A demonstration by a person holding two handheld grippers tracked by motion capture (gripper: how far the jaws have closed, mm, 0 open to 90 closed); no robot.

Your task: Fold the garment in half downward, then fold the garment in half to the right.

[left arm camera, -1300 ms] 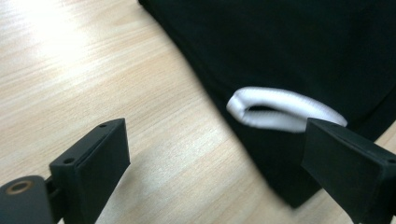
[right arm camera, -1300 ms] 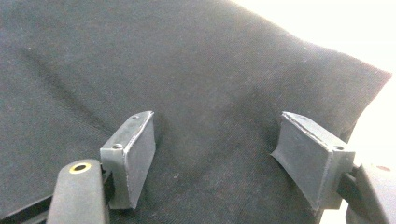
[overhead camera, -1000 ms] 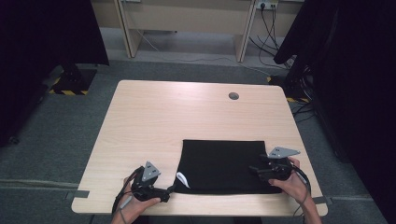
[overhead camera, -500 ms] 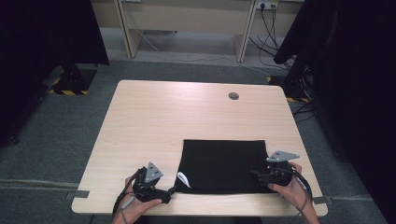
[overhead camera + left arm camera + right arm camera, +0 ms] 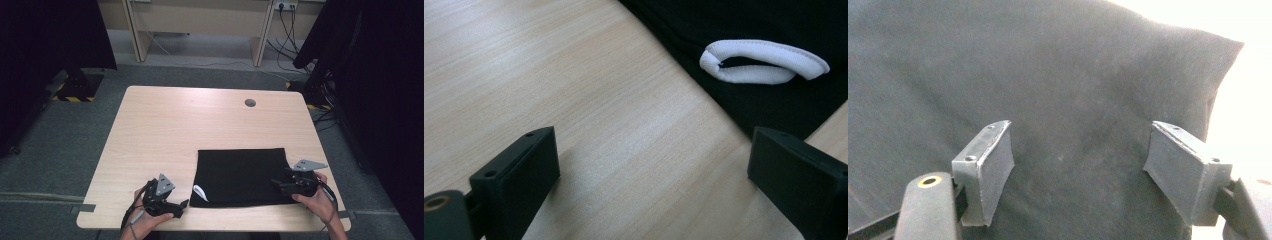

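A: Where is the cloth (image 5: 241, 176)?

B: Flat on the table (image 5: 165, 130), in the near right part, close to the front edge. It is black, with a small white loop (image 5: 200, 192) at its near left corner.

A: And the left gripper (image 5: 176, 206)?

B: It rests on the bare wood just left of that corner. Its jaws stand wide apart with nothing between them but tabletop. In the left gripper view the loop (image 5: 764, 62) lies ahead and toward the right jaw, and the cloth's corner (image 5: 769, 107) comes close to that jaw, not touching.

A: The right gripper (image 5: 278, 183)?

B: At the cloth's right edge, pointing left over it. In the right gripper view its jaws are spread wide with cloth (image 5: 1048, 90) spanning the gap beneath, nothing clamped.
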